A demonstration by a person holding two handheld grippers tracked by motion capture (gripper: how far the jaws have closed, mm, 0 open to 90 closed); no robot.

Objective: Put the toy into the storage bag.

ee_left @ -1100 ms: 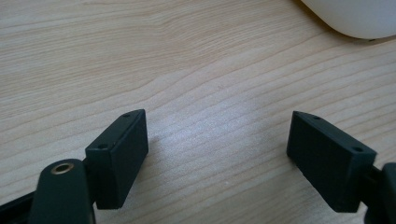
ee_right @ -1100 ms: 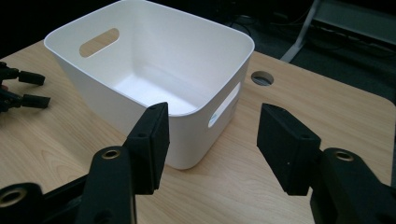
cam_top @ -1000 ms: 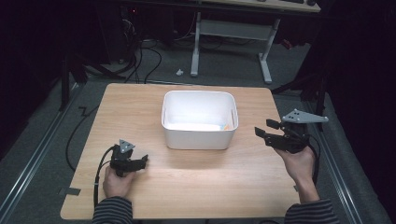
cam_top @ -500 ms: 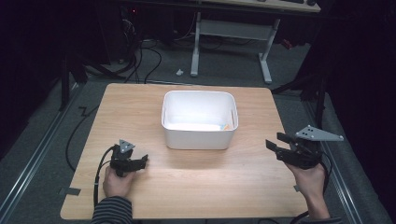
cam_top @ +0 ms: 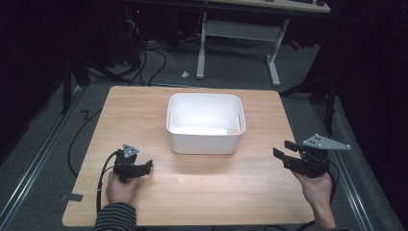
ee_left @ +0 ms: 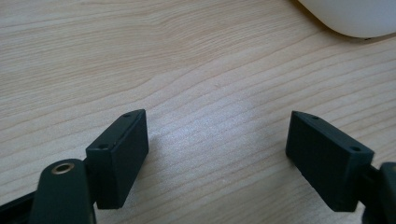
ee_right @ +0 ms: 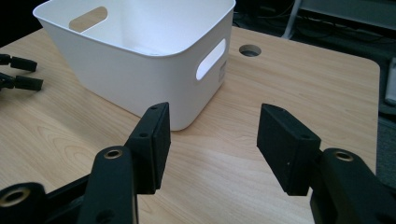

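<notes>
A white plastic bin [cam_top: 204,139] with handle cut-outs stands at the middle of the wooden table [cam_top: 144,110]. My left gripper [cam_top: 147,166] rests low near the front left, jaws open and pointing right. In the left gripper view the left gripper [ee_left: 217,149] holds nothing over bare wood, and a corner of the bin [ee_left: 350,18] shows at the top right. My right gripper [cam_top: 282,150] hovers at the table's right edge, open and empty, pointing left. The right gripper view has the right gripper [ee_right: 212,135] facing the bin [ee_right: 140,60], a short gap away.
A small orange thing [cam_top: 234,129] lies against the bin's right inner wall, too small to identify. A round cable hole [ee_right: 250,50] is in the table behind the bin. Desk legs [cam_top: 272,57] and cables [cam_top: 154,53] stand on the floor beyond the table.
My right gripper has drawn back from beside the bin toward the near right edge of the table and a little lower. The left gripper and the bin have stayed put.
</notes>
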